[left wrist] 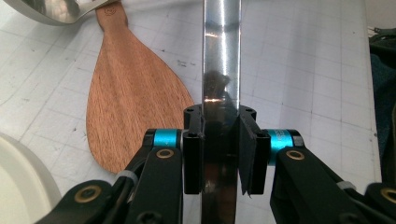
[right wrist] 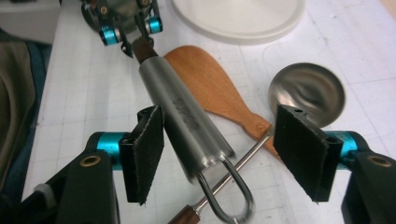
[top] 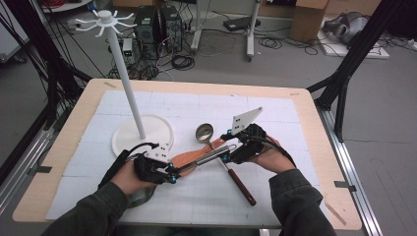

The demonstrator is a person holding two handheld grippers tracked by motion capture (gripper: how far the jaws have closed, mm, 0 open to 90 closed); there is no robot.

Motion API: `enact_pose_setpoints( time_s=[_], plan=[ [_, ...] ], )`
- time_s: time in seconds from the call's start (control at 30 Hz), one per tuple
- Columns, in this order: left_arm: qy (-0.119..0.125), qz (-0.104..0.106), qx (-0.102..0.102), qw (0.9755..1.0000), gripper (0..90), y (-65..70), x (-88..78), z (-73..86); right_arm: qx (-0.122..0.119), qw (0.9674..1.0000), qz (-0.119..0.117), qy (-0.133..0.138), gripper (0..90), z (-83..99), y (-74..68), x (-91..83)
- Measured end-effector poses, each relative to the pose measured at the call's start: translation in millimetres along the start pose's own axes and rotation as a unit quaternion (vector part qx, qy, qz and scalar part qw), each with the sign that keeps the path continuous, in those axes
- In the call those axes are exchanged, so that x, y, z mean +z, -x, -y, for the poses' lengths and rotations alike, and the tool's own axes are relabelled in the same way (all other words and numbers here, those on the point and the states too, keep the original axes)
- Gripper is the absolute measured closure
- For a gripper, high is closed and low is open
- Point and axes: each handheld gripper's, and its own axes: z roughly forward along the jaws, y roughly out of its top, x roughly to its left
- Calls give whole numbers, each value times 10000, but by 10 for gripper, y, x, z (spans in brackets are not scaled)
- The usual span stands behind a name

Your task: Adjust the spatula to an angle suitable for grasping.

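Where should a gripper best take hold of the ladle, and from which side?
Probably the ladle's brown handle end, gripped from above across its width: it lies flat on the mat and free, while nearer the bowl the stem runs under the held metal tool and over the wooden spatula.

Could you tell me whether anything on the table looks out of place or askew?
Yes: the steel tool, clamped by the left gripper, lies across the wooden spatula and the ladle handle, a crossed heap. The right gripper stands open around it.
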Motion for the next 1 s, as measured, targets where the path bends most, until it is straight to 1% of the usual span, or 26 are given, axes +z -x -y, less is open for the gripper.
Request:
enact_pose_setpoints(
  time_s=[0.07,0.17,0.23,0.33,0.37,0.5,0.57,0.63,0.67,0.73,0.83,0.93,0.97,1.0],
  plan=[
    [-27,14,2,10000,742,-3,-11,-3,60,9999,31,87,311,17,2,-36],
    [27,-6,-40,10000,742,-12,-23,1,117,9998,23,148,299,39,3,-66],
    [70,-20,-48,10000,742,-21,-36,5,221,9995,12,208,290,65,-3,-95],
    [122,-78,-74,9999,742,-28,-71,4,246,9993,57,265,285,92,-10,-115],
    [184,-129,-92,9997,742,-34,-95,1,296,9991,70,286,285,103,-12,-124],
    [282,-253,-113,9992,743,-51,-139,-14,405,9984,80,393,283,116,-19,-117],
    [337,-298,-124,9989,743,-56,-161,-25,472,9978,91,452,287,95,-30,-98],
    [382,-348,-120,9986,743,-63,-189,-40,598,9967,72,550,287,71,-37,-78],
    [382,-348,-120,9986,743,-63,-189,-40,613,9963,54,593,287,57,-41,-65],
    [478,-415,-151,9979,744,-68,-221,-73,611,9960,55,654,284,28,-52,-39],
    [589,-433,-187,9971,743,-83,-249,-102,658,9951,-25,738,297,-29,-71,-3],
    [614,-453,-200,9969,744,-93,-252,-119,664,9947,-132,773,324,-97,-106,46],
    [614,-453,-200,9969,743,-93,-252,-119,664,9947,-132,773,324,-97,-106,46],
    [681,-426,-266,9964,744,-98,-238,-130,648,9946,-180,795,339,-136,-119,81]
  ],
)
